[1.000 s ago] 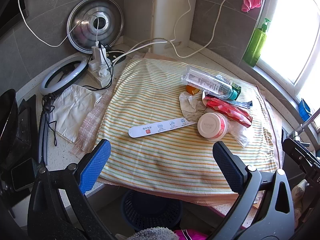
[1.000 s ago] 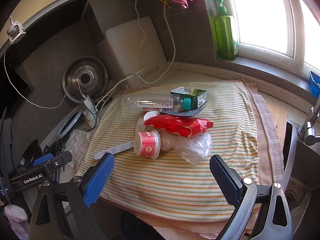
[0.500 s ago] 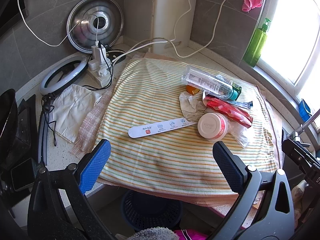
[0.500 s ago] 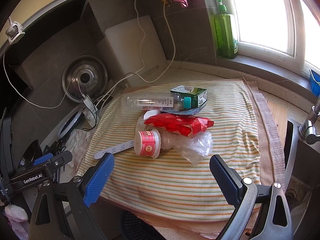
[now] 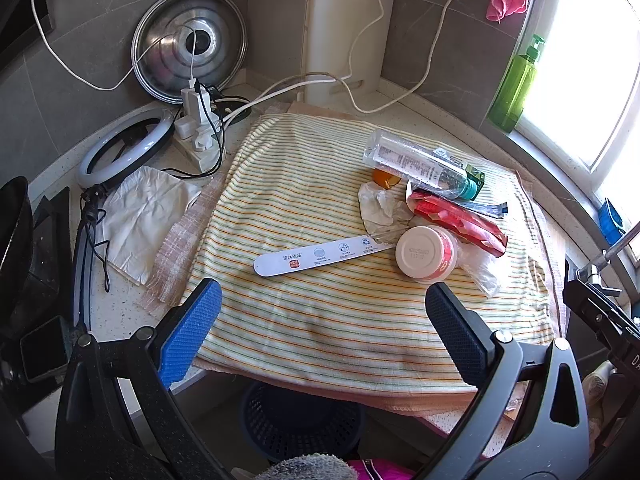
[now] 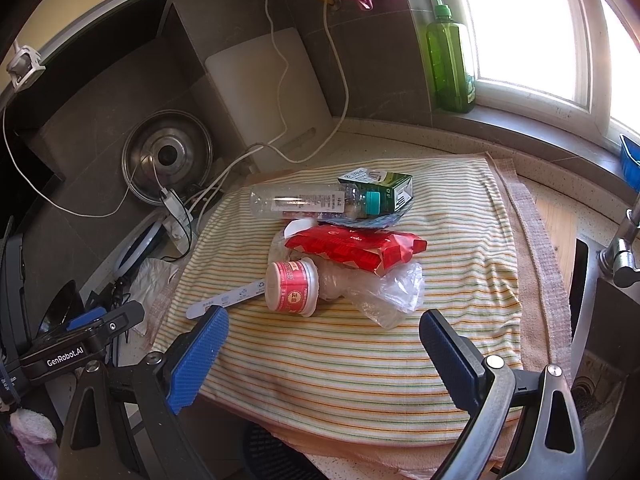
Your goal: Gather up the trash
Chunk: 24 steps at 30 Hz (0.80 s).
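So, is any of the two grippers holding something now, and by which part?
Nothing is held. The left gripper and right gripper are both open, apart from the trash on the striped cloth.

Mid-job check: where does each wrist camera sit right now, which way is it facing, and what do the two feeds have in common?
Left wrist: behind the open left gripper, off the counter's near edge, facing the striped cloth; own two fingers show, the right gripper's frame at the right edge.
Right wrist: behind the open right gripper, same edge, further right near the faucet; own fingers show, the left gripper low left.
Shared: clear bottle, red wrapper, white and red cup, white strip, basket below.
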Each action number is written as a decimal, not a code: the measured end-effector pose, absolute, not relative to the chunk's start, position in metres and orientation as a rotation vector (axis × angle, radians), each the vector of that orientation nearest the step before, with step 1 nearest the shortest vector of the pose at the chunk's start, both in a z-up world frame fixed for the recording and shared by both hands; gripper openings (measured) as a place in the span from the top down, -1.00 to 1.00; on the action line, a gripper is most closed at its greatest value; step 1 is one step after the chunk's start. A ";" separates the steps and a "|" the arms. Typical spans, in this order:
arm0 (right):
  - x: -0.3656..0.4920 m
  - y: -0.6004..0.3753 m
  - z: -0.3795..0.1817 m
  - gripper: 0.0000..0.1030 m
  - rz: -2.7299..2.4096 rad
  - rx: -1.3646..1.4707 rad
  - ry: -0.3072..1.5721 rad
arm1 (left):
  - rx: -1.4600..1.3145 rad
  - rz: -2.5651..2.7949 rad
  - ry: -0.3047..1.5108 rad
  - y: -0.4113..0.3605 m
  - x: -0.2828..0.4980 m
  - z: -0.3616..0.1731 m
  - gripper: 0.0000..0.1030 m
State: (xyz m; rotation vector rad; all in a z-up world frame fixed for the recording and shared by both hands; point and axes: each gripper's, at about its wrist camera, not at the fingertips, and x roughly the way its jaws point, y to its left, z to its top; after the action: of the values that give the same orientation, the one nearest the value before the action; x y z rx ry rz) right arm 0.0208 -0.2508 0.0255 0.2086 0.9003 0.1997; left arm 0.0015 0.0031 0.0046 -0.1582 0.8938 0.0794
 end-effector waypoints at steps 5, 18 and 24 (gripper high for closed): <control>0.023 -0.253 0.024 -0.89 0.201 0.210 0.908 | -0.160 0.082 0.896 0.003 0.002 0.004 -1.00; 0.041 -0.271 0.012 -0.88 0.209 0.203 0.948 | -0.208 0.055 0.918 -0.003 0.016 -0.012 -1.00; 0.059 -0.285 0.001 -0.82 0.228 0.204 0.980 | -0.253 -0.005 0.935 -0.013 0.028 -0.017 -1.00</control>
State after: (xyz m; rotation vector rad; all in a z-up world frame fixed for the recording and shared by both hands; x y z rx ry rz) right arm 0.0592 -0.2854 0.0007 0.2042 0.9798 0.2278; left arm 0.0276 -0.0127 -0.0174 -0.2526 0.9352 -0.0046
